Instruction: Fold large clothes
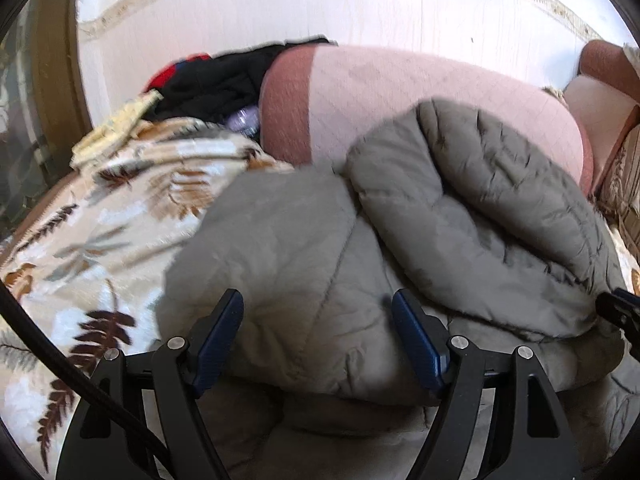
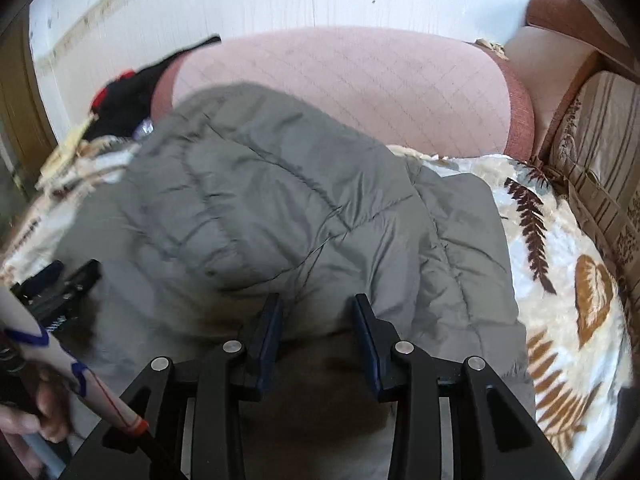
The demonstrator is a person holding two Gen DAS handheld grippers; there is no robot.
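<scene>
A large grey-green quilted puffer jacket (image 1: 400, 232) lies bunched on a leaf-print blanket, one thick part folded over on the right; it also fills the middle of the right wrist view (image 2: 280, 208). My left gripper (image 1: 318, 304) is open, its blue-padded fingers spread just over the jacket's near left part, holding nothing. My right gripper (image 2: 318, 308) is open with a narrower gap, low over the jacket's near edge, and grips nothing. The left gripper's tip (image 2: 56, 284) shows at the left edge of the right wrist view.
The cream blanket with brown fern leaves (image 1: 100, 240) covers the sofa seat (image 2: 572, 300). A pink quilted back cushion (image 1: 400, 92) stands behind. Black and red clothes (image 1: 208, 84) are piled at the back left. A striped cushion (image 2: 600, 168) is at right.
</scene>
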